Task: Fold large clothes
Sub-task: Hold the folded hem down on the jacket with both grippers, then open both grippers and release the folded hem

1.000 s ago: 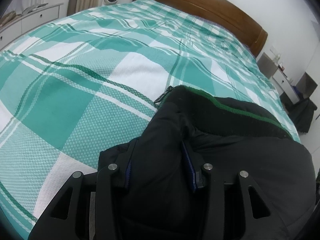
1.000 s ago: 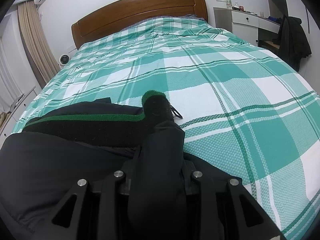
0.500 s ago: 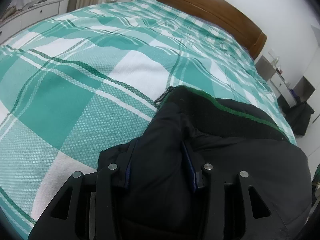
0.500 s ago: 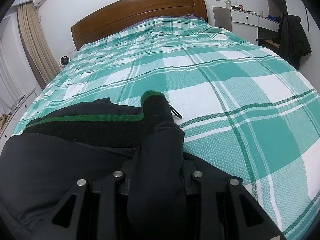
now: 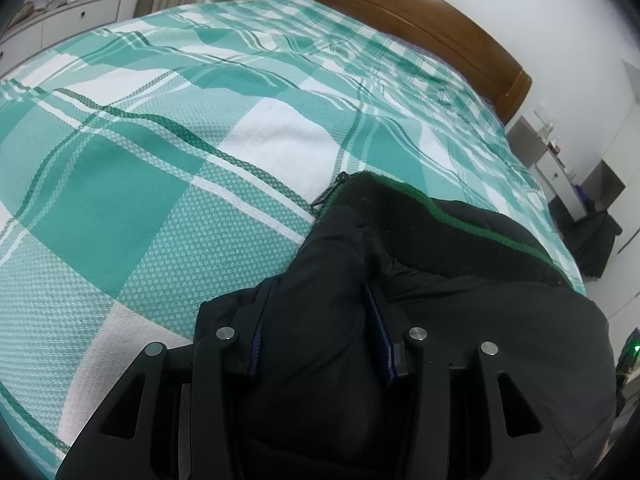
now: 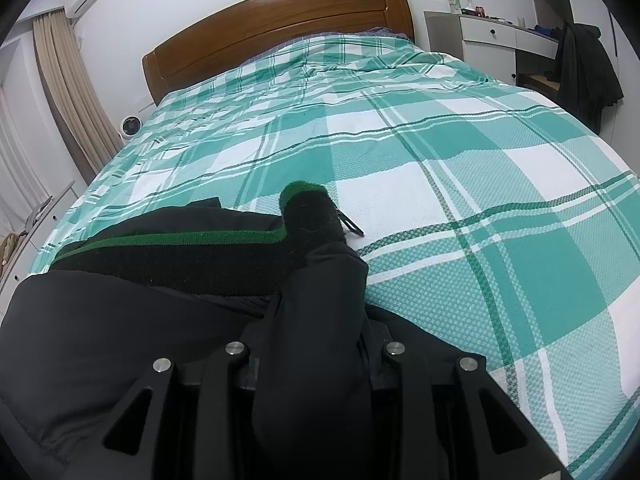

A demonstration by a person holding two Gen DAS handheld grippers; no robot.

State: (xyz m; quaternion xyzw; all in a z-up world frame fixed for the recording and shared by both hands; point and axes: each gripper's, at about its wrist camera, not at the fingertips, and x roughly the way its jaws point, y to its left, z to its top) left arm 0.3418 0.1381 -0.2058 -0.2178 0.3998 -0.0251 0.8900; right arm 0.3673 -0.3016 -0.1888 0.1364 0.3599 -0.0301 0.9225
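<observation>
We held a bulky black padded jacket (image 5: 460, 320) by its top corners on a bed covered with a teal-and-white checked woven bedspread (image 5: 140, 208). The left gripper (image 5: 320, 344) was clamped on a thick fold of the black shell, and the right gripper (image 6: 316, 340) was clamped on a similar fold at the opposite corner. Each set of tongs was spread only as wide as the bunched cloth between them.

Between the two grips ran the jacket's black knit collar with a green stripe (image 6: 180, 252), one end standing up as a stubby roll beside a small metal zip pull (image 6: 352, 226). The rest of the garment lay near the foot of the bed, close to us.

In our judgement, the padding was slippery and springy, so a quick pull could let a fold slide out of one grip and skew the garment. Uneven tension between the hands could twist the collar line. The loose zip pull might also snag the open weave of the bedspread if it were dragged.

Broad open bedding stretched ahead to the brown wooden headboard (image 6: 280, 28). The right edge of the bed fell away toward a white desk (image 6: 496, 36), and the left edge toward a white dresser (image 5: 60, 20).
</observation>
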